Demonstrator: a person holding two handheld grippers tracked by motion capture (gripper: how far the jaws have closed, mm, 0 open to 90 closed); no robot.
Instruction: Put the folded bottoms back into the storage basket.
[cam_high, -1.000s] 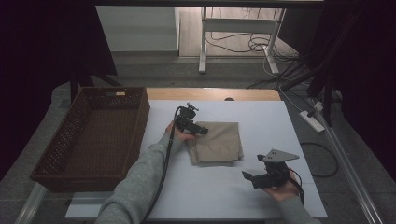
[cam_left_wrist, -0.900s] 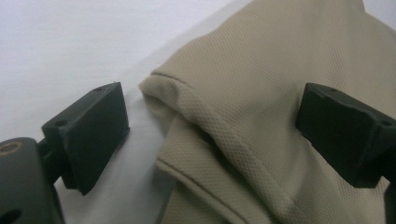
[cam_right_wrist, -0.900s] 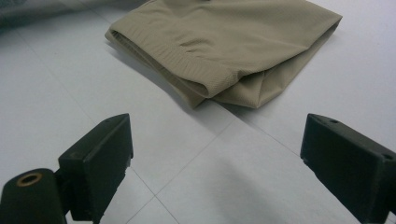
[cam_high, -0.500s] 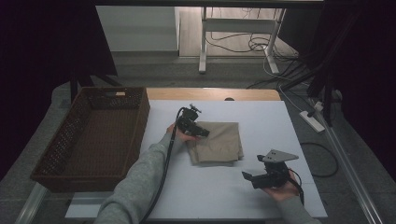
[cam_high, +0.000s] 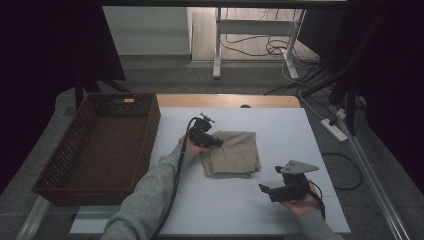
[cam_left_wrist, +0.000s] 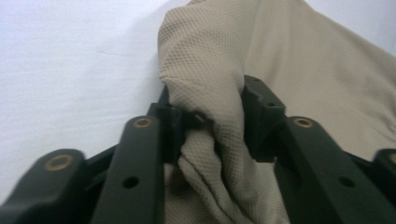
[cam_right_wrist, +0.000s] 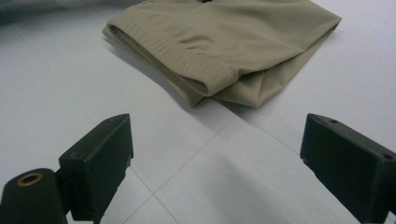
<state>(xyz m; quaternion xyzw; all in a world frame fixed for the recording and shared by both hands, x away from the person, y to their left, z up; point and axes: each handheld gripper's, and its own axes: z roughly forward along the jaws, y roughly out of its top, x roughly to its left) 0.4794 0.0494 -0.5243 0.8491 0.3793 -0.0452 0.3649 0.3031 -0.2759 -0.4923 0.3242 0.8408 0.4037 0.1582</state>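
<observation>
Cloth (cam_high: 232, 152), tan and folded, lies near the middle of the white table (cam_high: 280, 125) in the high view. At its left edge sits the left gripper (cam_high: 216, 143), held in a grey-sleeved arm, its jaws on the fabric. To the near right, well apart from the cloth, a hand holds the right gripper (cam_high: 264, 189) just above the table. A brown wicker basket (cam_high: 65, 150) stands at the table's left side.

From the left gripper view, the two black jaws are pinched on a raised fold of the cloth (cam_left_wrist: 205, 93), which bunches between them over the white surface.

From the right gripper view, the jaws stand wide apart with nothing between them; the folded cloth (cam_right_wrist: 224, 42) lies farther off, its layered edge facing the camera.
</observation>
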